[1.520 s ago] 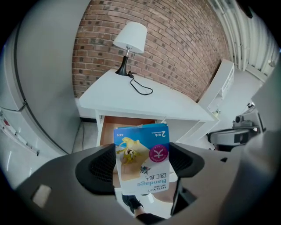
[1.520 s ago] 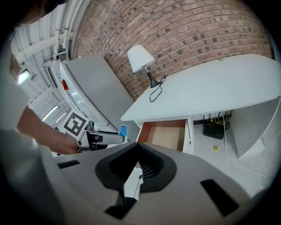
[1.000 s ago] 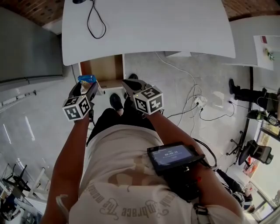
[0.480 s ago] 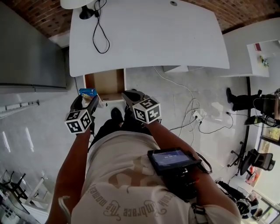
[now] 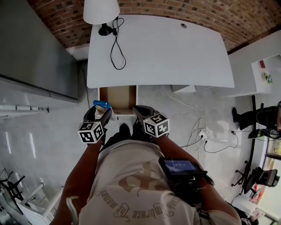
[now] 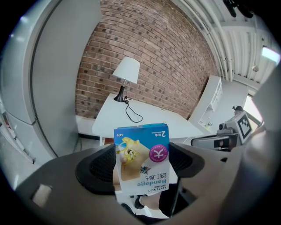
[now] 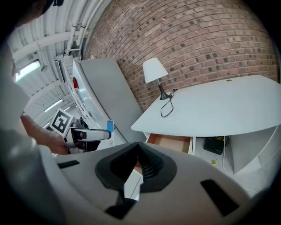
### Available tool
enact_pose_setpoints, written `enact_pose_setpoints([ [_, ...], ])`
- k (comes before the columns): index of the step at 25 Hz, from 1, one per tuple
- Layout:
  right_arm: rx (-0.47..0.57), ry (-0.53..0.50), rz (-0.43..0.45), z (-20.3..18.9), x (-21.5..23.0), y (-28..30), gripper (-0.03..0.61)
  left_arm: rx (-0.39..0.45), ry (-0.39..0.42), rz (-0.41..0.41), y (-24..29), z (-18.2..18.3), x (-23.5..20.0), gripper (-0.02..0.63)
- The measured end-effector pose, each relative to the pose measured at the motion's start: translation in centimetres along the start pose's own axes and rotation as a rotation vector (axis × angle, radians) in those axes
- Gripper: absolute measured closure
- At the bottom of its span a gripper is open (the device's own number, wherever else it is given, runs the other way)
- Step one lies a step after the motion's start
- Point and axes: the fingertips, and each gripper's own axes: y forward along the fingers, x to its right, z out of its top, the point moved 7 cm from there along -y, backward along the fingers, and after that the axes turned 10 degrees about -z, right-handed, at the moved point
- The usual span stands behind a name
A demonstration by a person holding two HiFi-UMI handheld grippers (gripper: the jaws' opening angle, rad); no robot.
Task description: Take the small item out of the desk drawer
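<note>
Presently, the bandage box is clamped between the jaws of the left hand-held gripper, just beside the front of the open drawer under the white desk. The right hand-held gripper is recorded with jaws pressed together, nothing between them.

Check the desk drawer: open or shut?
Open: the drawer juts out from under the desk, brown inside showing; left gripper holds the bandage box.

A white lamp stands before the brick wall, its black cable looped nearby; a grey cabinet stands left.
</note>
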Motion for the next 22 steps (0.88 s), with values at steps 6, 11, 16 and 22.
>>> enact_pose_setpoints([
  [6, 0.022, -0.033, 0.002, 1.6, -0.9, 0.2, 0.572, 0.032, 0.028, -0.013, -1.3, 1.0, -0.1, 0.236],
  [11, 0.066, -0.044, -0.003, 3.8, -0.4, -0.3, 0.572, 0.061, 0.038, -0.009, -2.0, 1.5, 0.3, 0.236],
  [16, 0.121, -0.078, 0.001, 6.1, -0.4, -1.3, 0.572, 0.091, 0.044, -0.013, -2.6, 1.7, 0.7, 0.236],
  [22, 0.179, -0.129, 0.034, 8.3, -1.2, -2.5, 0.572, 0.121, 0.079, -0.035, -2.9, 3.3, 1.6, 0.236],
])
